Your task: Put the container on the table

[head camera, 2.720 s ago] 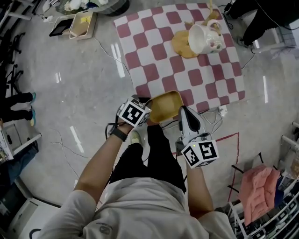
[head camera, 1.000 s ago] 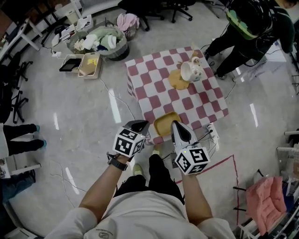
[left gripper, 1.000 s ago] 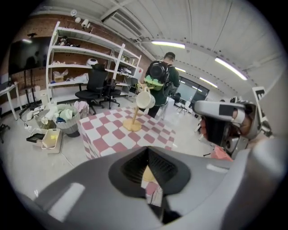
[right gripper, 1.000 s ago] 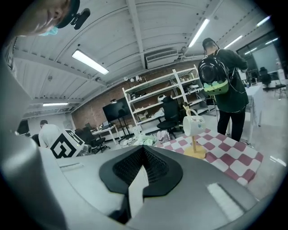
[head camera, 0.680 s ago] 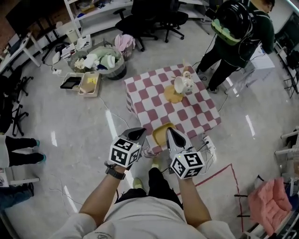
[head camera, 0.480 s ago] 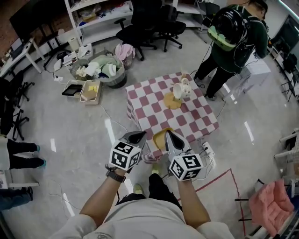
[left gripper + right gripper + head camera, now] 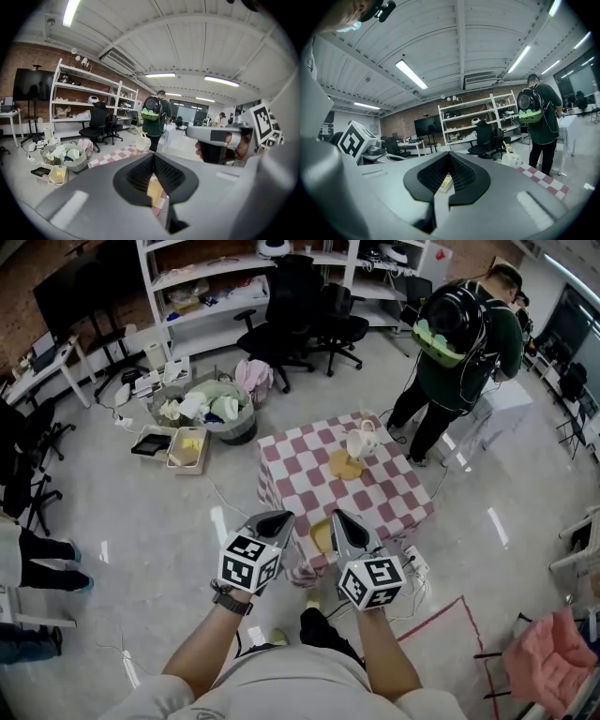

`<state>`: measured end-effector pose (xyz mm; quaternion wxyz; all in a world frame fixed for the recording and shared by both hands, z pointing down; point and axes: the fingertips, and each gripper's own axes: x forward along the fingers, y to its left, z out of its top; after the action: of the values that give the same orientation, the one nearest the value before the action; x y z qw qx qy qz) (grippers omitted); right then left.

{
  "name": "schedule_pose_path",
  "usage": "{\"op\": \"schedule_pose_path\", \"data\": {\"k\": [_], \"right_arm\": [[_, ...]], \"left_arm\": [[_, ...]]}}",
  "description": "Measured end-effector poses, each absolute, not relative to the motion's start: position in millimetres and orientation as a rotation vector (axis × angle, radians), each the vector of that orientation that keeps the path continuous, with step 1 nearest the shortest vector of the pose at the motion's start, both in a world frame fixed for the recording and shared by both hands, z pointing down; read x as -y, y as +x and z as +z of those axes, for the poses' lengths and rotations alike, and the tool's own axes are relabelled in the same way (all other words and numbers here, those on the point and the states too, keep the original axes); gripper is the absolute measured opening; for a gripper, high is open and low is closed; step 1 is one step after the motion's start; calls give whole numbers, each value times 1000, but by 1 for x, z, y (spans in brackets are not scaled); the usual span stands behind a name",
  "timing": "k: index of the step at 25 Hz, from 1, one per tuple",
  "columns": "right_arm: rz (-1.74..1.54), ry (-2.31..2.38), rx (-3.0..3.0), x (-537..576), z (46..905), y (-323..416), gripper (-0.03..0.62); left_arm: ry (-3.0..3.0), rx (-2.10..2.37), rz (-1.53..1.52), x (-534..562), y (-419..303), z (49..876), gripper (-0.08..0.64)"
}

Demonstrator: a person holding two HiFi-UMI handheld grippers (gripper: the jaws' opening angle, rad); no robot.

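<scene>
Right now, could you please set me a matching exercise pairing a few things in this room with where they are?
Things:
1. yellow container
2. white jug
3. laundry basket

Places:
A. on the floor, left of the table
B. at the table's near edge
C. on the table's far part

Pairs: 1-B, 2-C, 3-A

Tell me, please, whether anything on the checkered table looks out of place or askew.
Only mildly: the yellow container sits close to the near edge of the checkered table, apart from the white jug, which stands upright on its mat. Nothing looks spilled.
</scene>
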<state>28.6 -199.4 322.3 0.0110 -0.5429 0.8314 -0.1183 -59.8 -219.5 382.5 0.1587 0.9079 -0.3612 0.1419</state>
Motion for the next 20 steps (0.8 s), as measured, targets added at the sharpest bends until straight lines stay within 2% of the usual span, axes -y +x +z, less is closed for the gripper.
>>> {"op": "schedule_pose_path", "data": {"k": [10,20], "right_arm": [[-227,-1703,-2576,180,282,28,11],[-157,-1718,-2576,167,267,22,9]], "left_arm": [[2715,1091,199,201,-75,310,6],[2767,1115,137,187,-81,288,6]]}}
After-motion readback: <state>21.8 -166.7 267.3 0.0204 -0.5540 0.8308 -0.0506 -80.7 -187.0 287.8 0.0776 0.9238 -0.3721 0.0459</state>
